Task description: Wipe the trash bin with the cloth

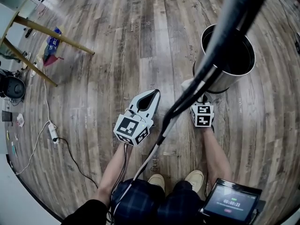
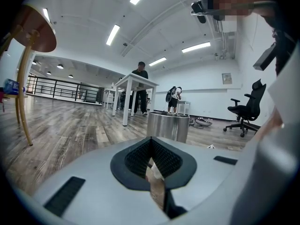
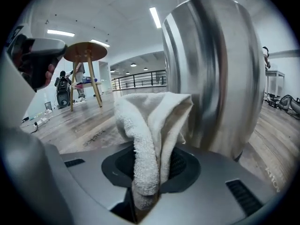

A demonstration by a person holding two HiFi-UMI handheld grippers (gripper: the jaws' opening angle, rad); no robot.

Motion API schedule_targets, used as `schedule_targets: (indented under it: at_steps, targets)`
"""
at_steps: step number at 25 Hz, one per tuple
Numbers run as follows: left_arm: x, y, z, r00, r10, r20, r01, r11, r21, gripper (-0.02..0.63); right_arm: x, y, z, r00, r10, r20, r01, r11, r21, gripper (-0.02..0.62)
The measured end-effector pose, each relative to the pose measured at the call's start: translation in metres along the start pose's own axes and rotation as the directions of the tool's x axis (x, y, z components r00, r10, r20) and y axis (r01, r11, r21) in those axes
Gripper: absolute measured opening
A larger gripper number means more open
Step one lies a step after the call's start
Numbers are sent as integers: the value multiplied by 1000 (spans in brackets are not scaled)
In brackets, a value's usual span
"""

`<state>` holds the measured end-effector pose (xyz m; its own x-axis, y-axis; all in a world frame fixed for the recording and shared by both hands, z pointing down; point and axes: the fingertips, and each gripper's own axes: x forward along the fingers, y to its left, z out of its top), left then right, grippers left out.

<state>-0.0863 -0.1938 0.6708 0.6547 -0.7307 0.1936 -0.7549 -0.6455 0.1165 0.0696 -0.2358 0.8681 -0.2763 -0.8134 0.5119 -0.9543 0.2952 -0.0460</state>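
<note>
**A:** Start with the head view. Where is everything?

**B:** The steel trash bin (image 1: 229, 81) stands upright and open-topped on the plank floor (image 1: 117, 41), ahead of the person and to their right. The right gripper (image 1: 198, 97) is low down at the bin's near side, and a bit of white cloth (image 1: 187, 85) shows at its tip. The left gripper (image 1: 153, 95) hangs over bare floor, apart from the bin. A dark cable (image 1: 220, 36) crosses in front and hides part of the right gripper.

**A:** And the left gripper view?

**B:** Its jaws meet at the tips with nothing pinched between them. The bin stands beyond, well apart.

**A:** The right gripper view?

**B:** The jaws are clamped on a fold of the terry cloth, which stands up out of them. The bin's brushed wall fills the view right behind it. I can't tell whether the cloth is actually pressing on the metal.

**A:** Which step is this, then?

**B:** I'd say it's the wiping of the outer wall, low on the near side. The next move calls for pressing the cloth flat against the steel and sweeping it along the curve, with a firm grip so the cloth doesn't slip out. The bin may shift under the push, and the free left gripper could steady it.
</note>
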Motion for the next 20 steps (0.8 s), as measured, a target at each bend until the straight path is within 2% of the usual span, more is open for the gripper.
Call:
schedule_targets:
  at_steps: [11,20]
  targets:
    - [2,-2,5,1000,-2,-1,2,1000,-5,-3,-10,-27,0,999,-46,-7,46,998,41,92]
    - [3,1,-1,1000,-2,-7,2,1000,-5,-3,-40,-72,-16,993,-118,12,117,992,37,92]
